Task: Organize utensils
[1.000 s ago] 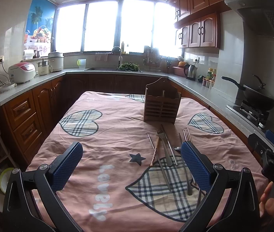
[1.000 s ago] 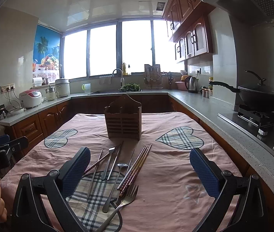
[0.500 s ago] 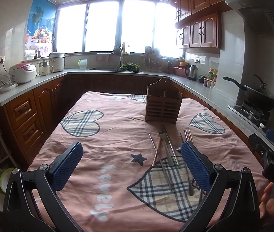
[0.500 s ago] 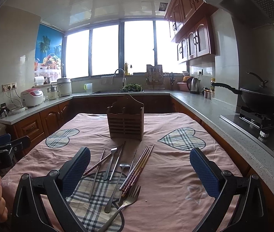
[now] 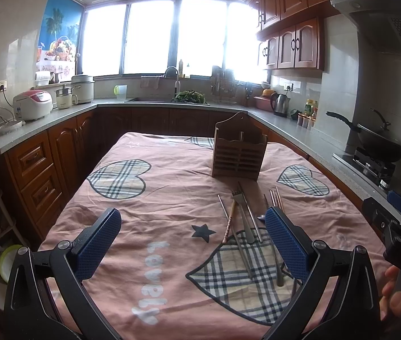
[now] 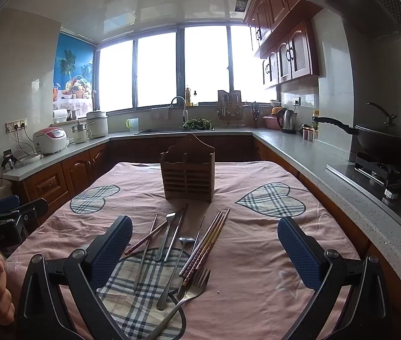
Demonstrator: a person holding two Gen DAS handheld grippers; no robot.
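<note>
Pink heart-patterned cloth (image 6: 257,255) covers your table; the slatted wooden utensil holder (image 6: 188,180) stands centre frame, loose metal cutlery and chopsticks (image 6: 180,249) below it. Both your left gripper (image 5: 192,243) and right gripper (image 6: 204,250) are spread, empty. Nothing's sorted; next, pinch one piece.

Pink cloth (image 6: 257,243) with plaid hearts (image 6: 271,199), brown slatted wooden holder (image 6: 188,177), silver fork (image 6: 189,294), reddish patterned chopsticks (image 6: 206,248), blue textured fingers (image 6: 299,252), grey speckled counter (image 6: 313,153).
</note>
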